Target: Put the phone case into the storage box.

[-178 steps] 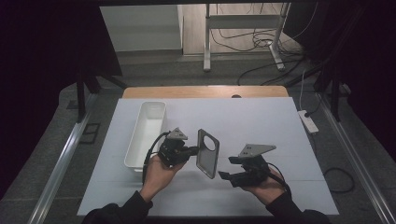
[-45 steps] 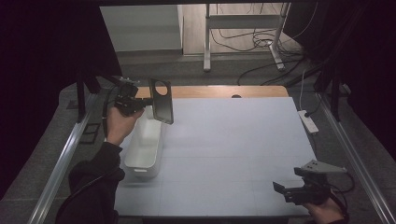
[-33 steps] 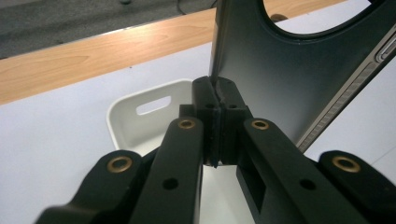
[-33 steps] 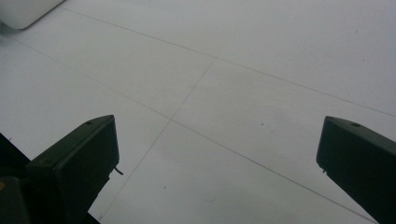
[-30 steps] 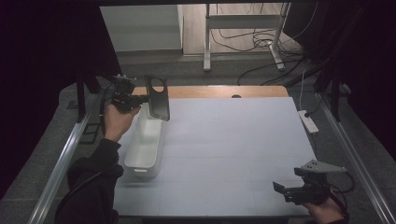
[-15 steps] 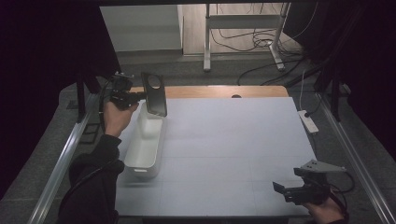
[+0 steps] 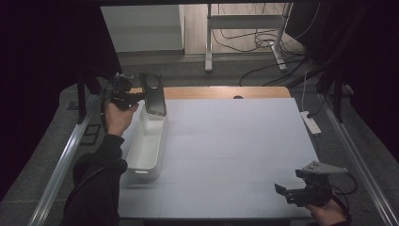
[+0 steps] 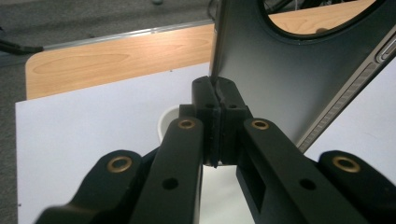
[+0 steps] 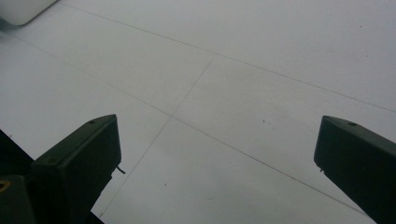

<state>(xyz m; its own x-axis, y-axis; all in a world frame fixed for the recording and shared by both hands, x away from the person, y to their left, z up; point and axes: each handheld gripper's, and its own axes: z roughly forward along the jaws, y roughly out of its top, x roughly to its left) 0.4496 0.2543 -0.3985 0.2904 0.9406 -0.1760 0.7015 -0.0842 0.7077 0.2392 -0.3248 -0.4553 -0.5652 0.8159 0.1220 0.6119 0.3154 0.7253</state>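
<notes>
So my left gripper [image 7: 136, 96] is up at the far left of the table, jaws pinched tight on the edge of a flat black phone case with a big round cutout [image 7: 154, 93]. In the left gripper view the case [image 8: 299, 70] sits clamped right at the tips of my gripper [image 8: 215, 93], with the thin edge squeezed between the pads and the ribbed side strip running down to the right. The case stands pretty much upright in the air, tilted a bit, hanging just over the far end of the long white plastic tub [image 7: 147, 143] that sits along the left edge of the white table mat [image 7: 226, 141]. I can't tell if the bottom of the case touches the tub rim or just floats above it. Behind it is the bare wooden strip of the tabletop [image 7: 221, 92]. My right gripper [image 7: 287, 194] is way off at the near right corner, well apart from everything, jaws spread wide with nothing between them. In the right gripper view I just see the plain mat [image 9: 233, 84] with its faint seam lines past my two jaws.
</notes>
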